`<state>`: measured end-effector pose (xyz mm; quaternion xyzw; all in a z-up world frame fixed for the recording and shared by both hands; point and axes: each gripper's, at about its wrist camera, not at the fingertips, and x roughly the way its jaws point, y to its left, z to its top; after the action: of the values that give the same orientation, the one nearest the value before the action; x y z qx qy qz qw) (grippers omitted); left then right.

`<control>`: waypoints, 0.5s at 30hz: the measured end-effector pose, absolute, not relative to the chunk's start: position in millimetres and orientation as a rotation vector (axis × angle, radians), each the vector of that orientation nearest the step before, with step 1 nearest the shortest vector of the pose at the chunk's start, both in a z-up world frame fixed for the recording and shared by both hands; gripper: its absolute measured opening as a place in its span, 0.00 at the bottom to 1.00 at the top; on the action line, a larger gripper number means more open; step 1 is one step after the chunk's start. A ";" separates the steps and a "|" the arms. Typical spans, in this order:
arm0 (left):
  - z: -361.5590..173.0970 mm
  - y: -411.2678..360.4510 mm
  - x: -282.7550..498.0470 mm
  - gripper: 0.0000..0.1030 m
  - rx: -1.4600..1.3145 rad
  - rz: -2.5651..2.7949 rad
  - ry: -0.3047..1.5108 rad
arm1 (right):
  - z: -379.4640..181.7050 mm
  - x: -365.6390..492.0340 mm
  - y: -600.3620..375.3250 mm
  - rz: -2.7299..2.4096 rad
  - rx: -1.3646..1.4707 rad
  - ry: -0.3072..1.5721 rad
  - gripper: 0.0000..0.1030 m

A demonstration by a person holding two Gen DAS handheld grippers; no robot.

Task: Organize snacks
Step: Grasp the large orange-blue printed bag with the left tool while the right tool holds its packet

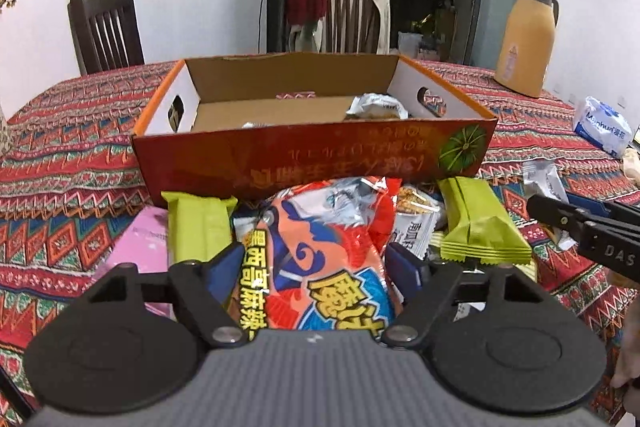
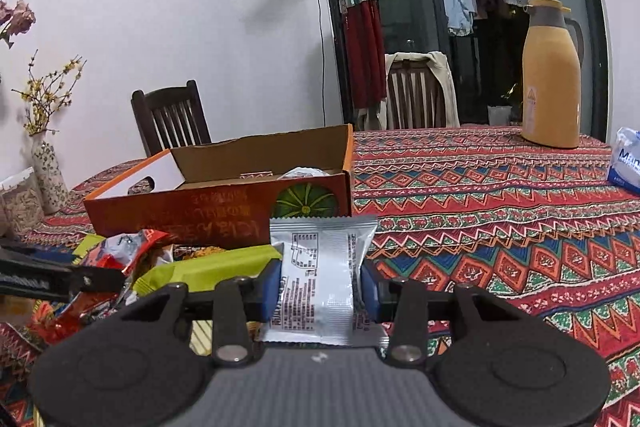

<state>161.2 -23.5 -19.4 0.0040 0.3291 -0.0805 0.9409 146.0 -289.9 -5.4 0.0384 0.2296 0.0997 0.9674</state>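
Note:
An open orange cardboard box [image 1: 312, 151] stands on the table beyond a pile of snacks; a few packets [image 1: 376, 105] lie inside. My left gripper [image 1: 320, 267] is shut on a red-and-blue snack bag [image 1: 320, 259] above the pile. Green bars [image 1: 480, 223] and a pink packet [image 1: 140, 247] lie beside it. My right gripper [image 2: 320, 287] is shut on a silver snack packet [image 2: 320, 267], right of the pile and in front of the box [image 2: 224, 215]. In the left wrist view the right gripper [image 1: 584, 227] and its packet [image 1: 544, 179] show at the right.
A patterned tablecloth [image 2: 500, 219] covers the table. A tan thermos jug [image 2: 552, 79] stands at the back right and a tissue pack [image 1: 600, 127] near the right edge. A flower vase [image 2: 48, 175] stands at the left. Wooden chairs [image 1: 106, 27] are behind the table.

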 end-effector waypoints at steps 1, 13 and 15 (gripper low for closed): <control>-21.0 -23.1 162.2 0.77 -0.002 -0.165 0.679 | -5.7 146.1 -290.4 0.207 0.084 0.465 0.40; -24.6 -19.6 162.2 0.66 -0.045 -0.159 0.694 | -6.4 145.6 -290.9 0.233 0.100 0.466 0.40; -23.8 -18.2 160.6 0.65 -0.050 -0.162 0.687 | -6.4 145.5 -290.9 0.233 0.100 0.466 0.40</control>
<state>160.6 -18.2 -23.8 -0.0246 0.3366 -0.0793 0.9380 145.5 -290.9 -6.4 0.0494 0.2301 0.1153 0.9650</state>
